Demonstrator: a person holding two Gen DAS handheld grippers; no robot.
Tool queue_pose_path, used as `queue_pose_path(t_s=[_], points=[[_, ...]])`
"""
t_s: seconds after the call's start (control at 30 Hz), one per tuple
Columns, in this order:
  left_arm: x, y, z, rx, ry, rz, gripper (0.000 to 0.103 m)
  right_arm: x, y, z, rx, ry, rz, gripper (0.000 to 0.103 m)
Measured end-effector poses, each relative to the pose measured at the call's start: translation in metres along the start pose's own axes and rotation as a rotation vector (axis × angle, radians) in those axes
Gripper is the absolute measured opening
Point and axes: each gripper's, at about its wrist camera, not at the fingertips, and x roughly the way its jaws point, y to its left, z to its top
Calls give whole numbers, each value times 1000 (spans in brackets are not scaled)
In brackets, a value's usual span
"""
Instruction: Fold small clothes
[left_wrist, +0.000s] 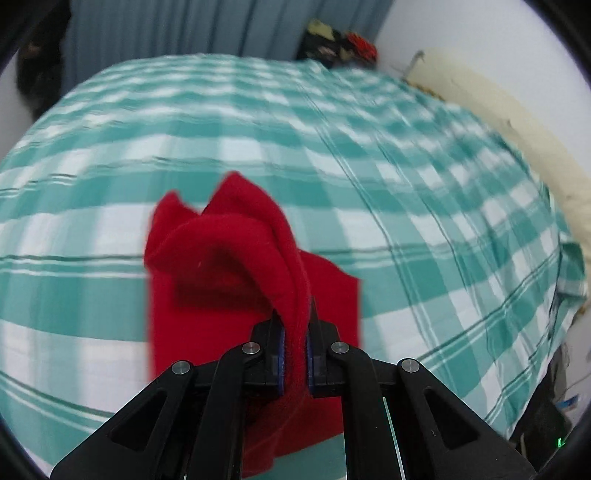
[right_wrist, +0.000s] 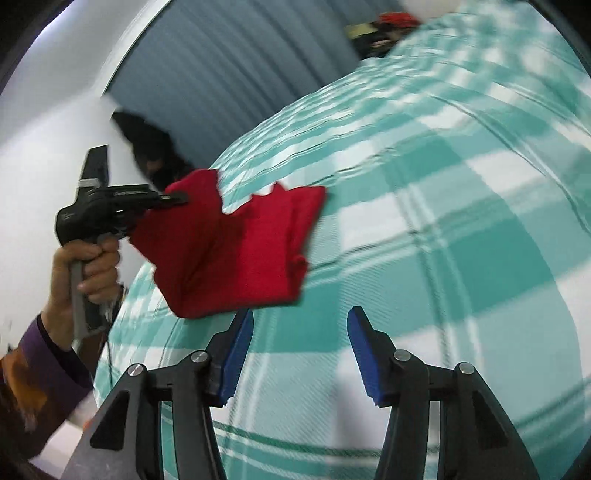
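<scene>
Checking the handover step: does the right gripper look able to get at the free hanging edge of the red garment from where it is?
Probably yes. The right gripper is open and empty, the red garment hangs just ahead of its fingers from the shut left gripper, and nothing lies between them.

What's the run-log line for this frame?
left gripper: shut on red garment, lifted | right gripper: open, empty | surface: green checked sheet
</scene>
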Motion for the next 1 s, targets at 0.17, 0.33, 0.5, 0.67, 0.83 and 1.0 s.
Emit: queue_pose_path(t_s=[0.17,0.33,0.5,0.67,0.83,1.0], points=[[89,-60,-37,139,83,201,21,-6,-21,-2,4,13,9,53],[57,-97,-64,337,5,254,75,-6,-41,1,41,-14,-17,55],[-43,-37,-78,135,-101,120,81,-14,-54,9,79,-46,-13,55],[-61,42,-85,-44,-120,203,70,-1,-33,14,88,-6,73,55],[-27,32,-87,80,-98,223,65,13,26,36,-32,-6,141,55],[15,12,-104,206,-10,282,69,41,87,83,-153,2,246,54]])
